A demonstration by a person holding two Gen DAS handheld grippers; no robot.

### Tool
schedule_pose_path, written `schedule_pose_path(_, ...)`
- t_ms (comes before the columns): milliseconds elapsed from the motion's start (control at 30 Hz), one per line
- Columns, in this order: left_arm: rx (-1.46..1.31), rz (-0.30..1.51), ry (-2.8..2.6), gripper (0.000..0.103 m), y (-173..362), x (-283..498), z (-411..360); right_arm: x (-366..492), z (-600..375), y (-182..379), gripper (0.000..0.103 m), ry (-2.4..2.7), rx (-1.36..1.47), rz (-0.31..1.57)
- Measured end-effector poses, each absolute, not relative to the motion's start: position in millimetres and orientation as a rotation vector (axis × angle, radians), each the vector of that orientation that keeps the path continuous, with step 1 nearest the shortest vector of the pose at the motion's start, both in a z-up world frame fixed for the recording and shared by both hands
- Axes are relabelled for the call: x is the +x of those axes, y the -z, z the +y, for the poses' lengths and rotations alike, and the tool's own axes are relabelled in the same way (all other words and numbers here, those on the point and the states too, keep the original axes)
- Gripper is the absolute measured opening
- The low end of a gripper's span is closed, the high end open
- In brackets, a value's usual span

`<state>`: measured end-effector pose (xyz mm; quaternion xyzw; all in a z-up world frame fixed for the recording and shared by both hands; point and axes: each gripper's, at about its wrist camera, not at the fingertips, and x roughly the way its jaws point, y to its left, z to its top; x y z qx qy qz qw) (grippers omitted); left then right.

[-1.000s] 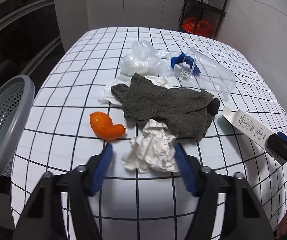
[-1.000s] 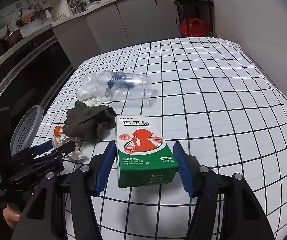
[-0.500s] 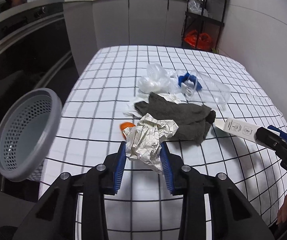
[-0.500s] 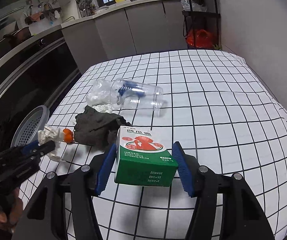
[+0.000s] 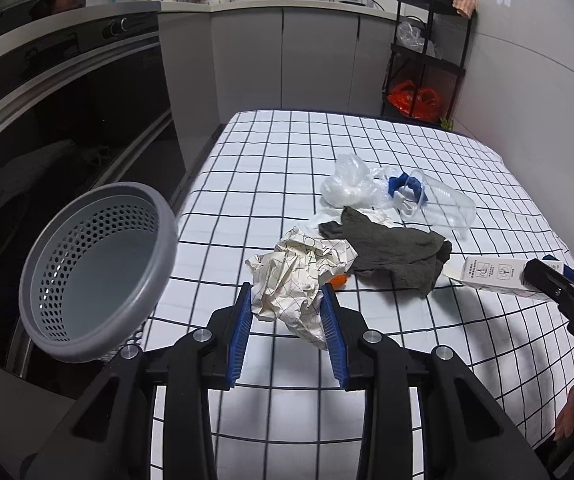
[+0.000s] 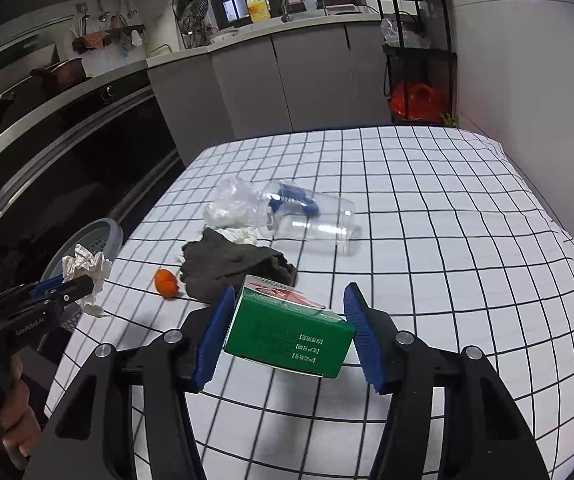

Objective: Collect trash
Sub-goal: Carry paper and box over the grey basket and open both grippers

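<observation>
Left hand-held gripper (image 5: 287, 322) clamping crumpled paper (image 5: 297, 276) — grey perforated basket (image 5: 99, 272) left, checked tablecloth (image 5: 287, 152) beneath

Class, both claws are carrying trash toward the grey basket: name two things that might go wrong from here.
1. The green box sits tilted in the right claw, its far corner barely touching the pad; it might slip out.
2. The crumpled paper in the left claw hangs loose, and the basket stands off the table's edge, so a drop might miss.

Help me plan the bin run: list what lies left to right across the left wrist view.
Grey basket → crumpled paper held in the left gripper → dark cloth → white carton held in the right gripper.
</observation>
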<state>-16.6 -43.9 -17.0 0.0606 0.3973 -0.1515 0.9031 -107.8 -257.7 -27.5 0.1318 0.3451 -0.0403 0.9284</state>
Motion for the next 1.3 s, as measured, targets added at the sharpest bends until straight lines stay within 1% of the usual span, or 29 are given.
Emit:
schedule_pose_path(333,0.114,0.790,0.222,0.034,-4,-2,11,-87,-215,2,0.055,0.019,0.221,0.675)
schedule_pose_path(700,0.084,0.755,0.076,0.034,-22,36,92,-13,-124,-18,0.055,-0.163,0.179,0.653)
schedule_pose_path(867,0.060,0.763,0.009,0.034,-17,57,129,26,-79,-19,0.055,-0.248,0.157,0.658)
schedule_pose_path(1067,-0.003,0.801,-0.055,0.034,0,77,165,65,-32,-6,0.055,-0.318,0.117,0.692)
schedule_pose_path(1300,0.005,0.843,-0.107,0.034,19,94,179,98,7,11,0.055,-0.365,0.089,0.735)
